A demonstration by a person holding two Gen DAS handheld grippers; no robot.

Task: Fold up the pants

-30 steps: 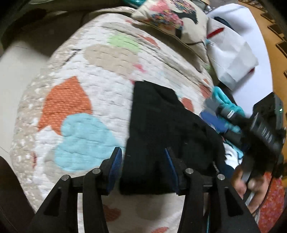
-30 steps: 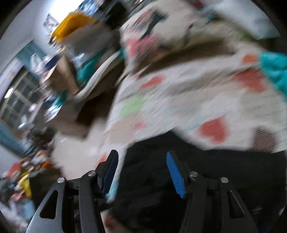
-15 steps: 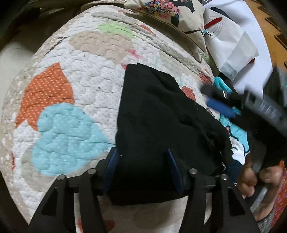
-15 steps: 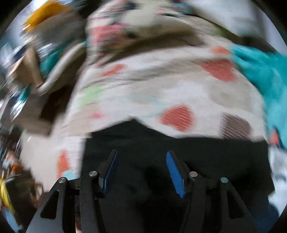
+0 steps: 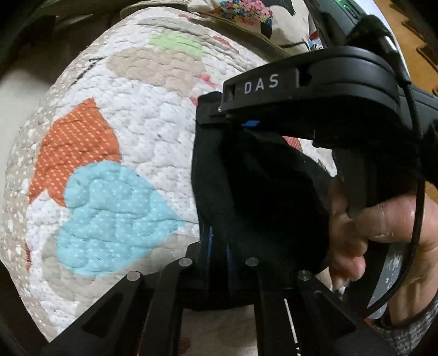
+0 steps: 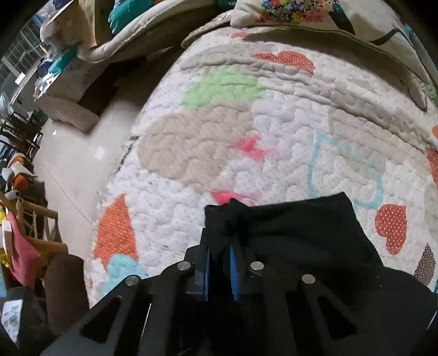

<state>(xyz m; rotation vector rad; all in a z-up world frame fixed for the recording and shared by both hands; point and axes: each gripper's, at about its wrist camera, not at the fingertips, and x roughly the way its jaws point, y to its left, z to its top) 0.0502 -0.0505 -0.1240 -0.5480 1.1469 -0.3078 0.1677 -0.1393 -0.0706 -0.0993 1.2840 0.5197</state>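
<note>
The black pants (image 5: 254, 191) lie on a quilted bed cover (image 5: 153, 128) with coloured patches. My left gripper (image 5: 217, 246) is shut on the near edge of the pants. My right gripper (image 6: 219, 254) is shut on a corner of the pants (image 6: 295, 227), with the cloth bunched between its blue pads. In the left wrist view the right gripper's black body (image 5: 314, 98) marked DAS and the hand holding it sit just above and to the right of the pants, hiding their far part.
A floral pillow (image 6: 314, 16) lies at the far end of the bed. The bed's left edge drops to a tiled floor (image 6: 82, 142). Furniture and clutter (image 6: 24, 213) stand on the far left.
Both grippers were open over the pants and have shut on the cloth. The right gripper has moved in close beside the left one.
</note>
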